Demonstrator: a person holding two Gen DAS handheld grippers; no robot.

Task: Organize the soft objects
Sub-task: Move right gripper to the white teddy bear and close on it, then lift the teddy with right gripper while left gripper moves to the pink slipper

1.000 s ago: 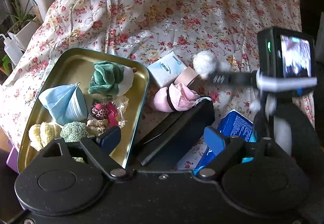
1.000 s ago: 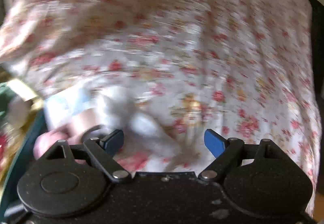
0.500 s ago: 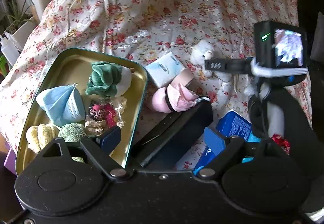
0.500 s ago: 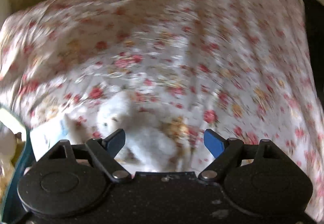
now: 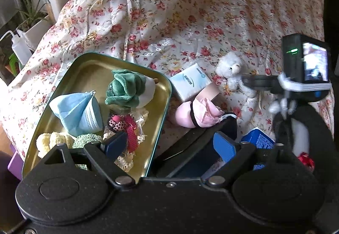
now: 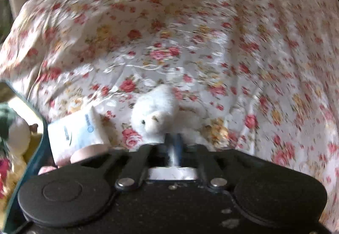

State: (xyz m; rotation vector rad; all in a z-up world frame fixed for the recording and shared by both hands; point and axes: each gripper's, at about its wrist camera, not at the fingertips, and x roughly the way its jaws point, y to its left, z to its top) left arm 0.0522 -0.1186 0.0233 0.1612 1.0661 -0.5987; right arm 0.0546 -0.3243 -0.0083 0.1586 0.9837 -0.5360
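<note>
Tin tray point(image 5: 163, 105): sitting at the left on the floral bedspread point(image 5: 190, 11), already holding a blue face mask point(image 5: 77, 113), a green plush point(image 5: 127, 90), a red bow in crinkly wrap point(image 5: 125, 126) and yellow and green knitted pieces point(image 5: 63, 141). This much of the sorting is looking done.

Left gripper point(image 5: 169, 146): hovering over the tray's near edge with its blue pads spread wide apart, gripping nothing.

Still outside the tray: a white tissue pack point(image 5: 190, 81) lying just beside the tray's right rim, a tape roll point(image 5: 209, 91) touching it, a pink pouch point(image 5: 199, 113) in front of them, and a blue packet point(image 5: 258, 142) partly hidden behind the gripper. Which of these count as soft is a judgement; the pouch seems the likeliest next item.

White teddy bear point(image 6: 154, 115): lying on the bedspread just right of the tissue pack, not yet in the tray.

Right gripper point(image 6: 173, 141): its pads are pressed together on the bear's body, clamping it from the right.

Change over the last second: the right gripper's fingers, wide apart half a second ago, are now closing onto the bear, while the left gripper is staying put.

Remaining: judging from this, carrying the bear to the tray, then the rest.
</note>
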